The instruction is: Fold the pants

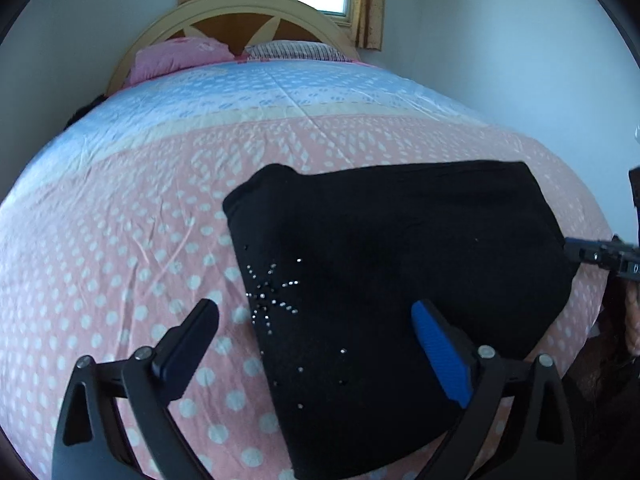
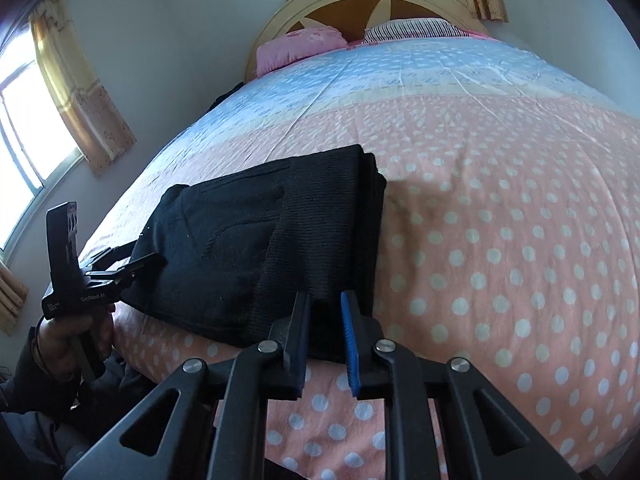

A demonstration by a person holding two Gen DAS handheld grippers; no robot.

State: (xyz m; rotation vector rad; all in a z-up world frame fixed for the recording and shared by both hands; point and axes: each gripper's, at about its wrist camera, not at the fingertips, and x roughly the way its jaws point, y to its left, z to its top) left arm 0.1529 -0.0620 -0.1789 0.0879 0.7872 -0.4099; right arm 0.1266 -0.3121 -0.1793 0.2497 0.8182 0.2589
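Note:
The black pants lie folded into a thick rectangle on the pink dotted bedspread, with rhinestone dots on the near left part. My left gripper is open and empty, hovering over the pants' left edge. In the right wrist view the folded pants show as a stacked bundle. My right gripper is nearly shut, its pads close around the near edge of the pants' ribbed end. The right gripper also shows at the right rim of the left wrist view. The left gripper also shows in the right wrist view.
The bed has a pink pillow and a striped pillow against a cream headboard. Curtained windows are on the walls. The bed's near edge runs just below the pants. A hand holds the left gripper.

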